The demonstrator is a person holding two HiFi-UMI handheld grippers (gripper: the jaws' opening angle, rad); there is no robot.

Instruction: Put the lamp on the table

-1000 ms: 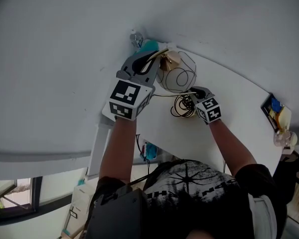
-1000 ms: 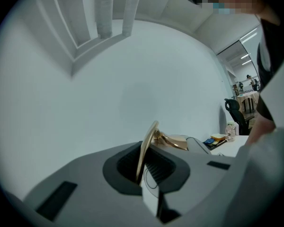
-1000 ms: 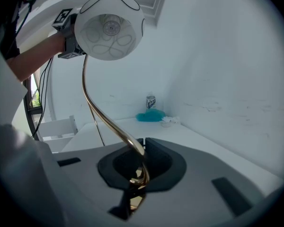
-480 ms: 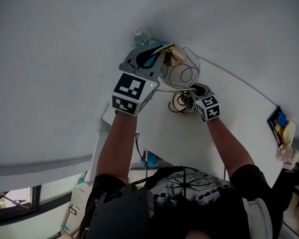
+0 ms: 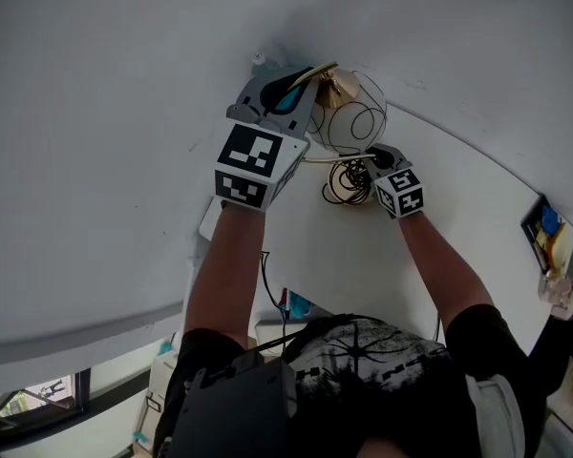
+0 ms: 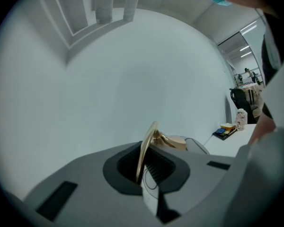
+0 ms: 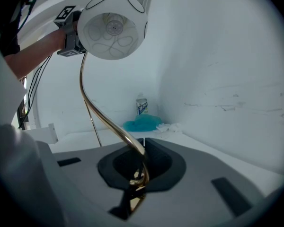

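Observation:
The lamp has a white wire-wrapped globe shade (image 5: 355,122) (image 7: 112,27) and a curved gold stem (image 7: 92,108). It hangs above the far corner of the white table (image 5: 449,227), near the wall. My left gripper (image 5: 304,86) (image 6: 143,174) is shut on a thin gold part (image 6: 145,148) of the lamp up by the shade. My right gripper (image 5: 371,157) (image 7: 132,186) is shut on the lower end of the gold stem. A coil of black cord (image 5: 346,183) hangs between the two grippers.
In the table's far corner stand a small bottle (image 7: 141,105), a teal cloth (image 7: 142,123) and crumpled white tissue (image 7: 169,126). A blue and yellow stack (image 5: 546,232) (image 6: 226,130) and a small jar (image 6: 240,118) sit at the table's right end. The wall is close behind.
Both grippers and the lamp have drifted a little farther toward the wall. The grips on the gold parts look the same.

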